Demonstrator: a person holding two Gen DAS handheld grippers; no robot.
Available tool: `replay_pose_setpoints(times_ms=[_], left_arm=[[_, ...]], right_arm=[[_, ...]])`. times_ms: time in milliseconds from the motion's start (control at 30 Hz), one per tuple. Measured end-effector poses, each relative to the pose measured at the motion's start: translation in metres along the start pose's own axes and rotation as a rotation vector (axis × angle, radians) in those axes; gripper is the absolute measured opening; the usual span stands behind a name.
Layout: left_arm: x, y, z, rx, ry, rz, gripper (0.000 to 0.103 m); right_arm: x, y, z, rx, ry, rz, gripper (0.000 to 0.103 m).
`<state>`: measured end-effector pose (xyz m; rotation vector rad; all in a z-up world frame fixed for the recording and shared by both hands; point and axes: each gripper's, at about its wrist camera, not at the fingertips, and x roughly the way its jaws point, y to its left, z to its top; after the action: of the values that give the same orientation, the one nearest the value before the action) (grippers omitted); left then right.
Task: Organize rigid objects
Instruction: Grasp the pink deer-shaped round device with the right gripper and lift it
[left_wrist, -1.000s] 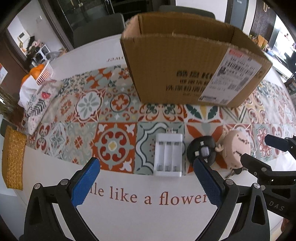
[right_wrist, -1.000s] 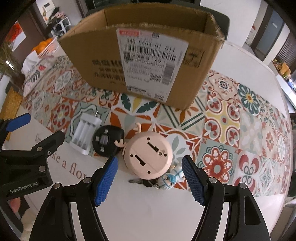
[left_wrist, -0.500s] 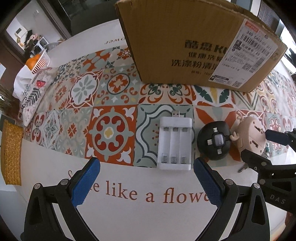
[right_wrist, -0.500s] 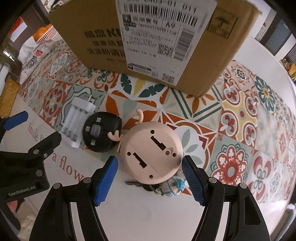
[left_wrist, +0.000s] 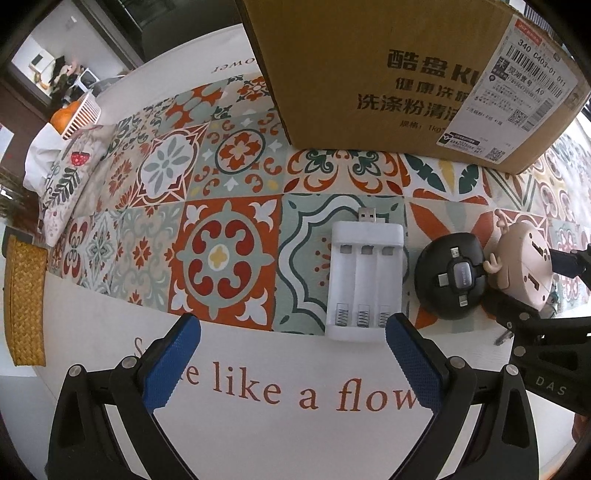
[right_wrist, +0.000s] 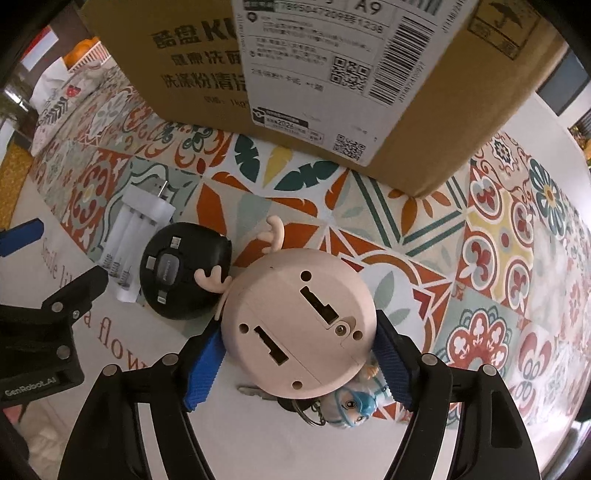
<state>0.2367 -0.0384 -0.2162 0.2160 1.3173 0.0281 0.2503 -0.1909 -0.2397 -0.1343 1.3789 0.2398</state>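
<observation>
A pink round gadget with small antlers (right_wrist: 301, 321) lies underside up on the patterned tablecloth. My right gripper (right_wrist: 295, 363) is open with its blue pads on either side of it, close to its rim. A black round adapter (right_wrist: 183, 269) and a white battery charger (right_wrist: 142, 232) lie to its left. In the left wrist view my left gripper (left_wrist: 291, 362) is open and empty, just short of the white charger (left_wrist: 364, 280); the black adapter (left_wrist: 452, 280) and pink gadget (left_wrist: 524, 266) lie to the right. A brown cardboard box (left_wrist: 399, 77) stands behind them.
A key ring with a blue-haired figurine (right_wrist: 351, 404) lies partly under the pink gadget. A patterned cushion (left_wrist: 70, 170), a white basket with oranges (left_wrist: 75, 114) and a woven yellow mat (left_wrist: 24, 299) are at the far left.
Both grippers have moved forward and down toward the objects. The right gripper's pads now flank the pink gadget. The box looms closer.
</observation>
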Motion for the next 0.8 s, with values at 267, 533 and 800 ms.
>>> replay_pose_setpoints(times_ms=[267,533,800], left_arm=[[-0.002,-0.002,-0.001,0.029,-0.017,-0.008,0.101],[-0.026,-0.018,-0.001,0.101,-0.092,-0.083,0.1],[-0.041,-0.045,-0.006,0.247,-0.144,-0.218,0.092]], right_arm=[[-0.003,-0.003,-0.009,0.032,-0.056,-0.021,0.074],[-0.046,-0.01,-0.027,0.118,-0.171,-0.098,0.074],[-0.068,-0.033,-0.054,0.287,-0.201,-0.143,0.074]])
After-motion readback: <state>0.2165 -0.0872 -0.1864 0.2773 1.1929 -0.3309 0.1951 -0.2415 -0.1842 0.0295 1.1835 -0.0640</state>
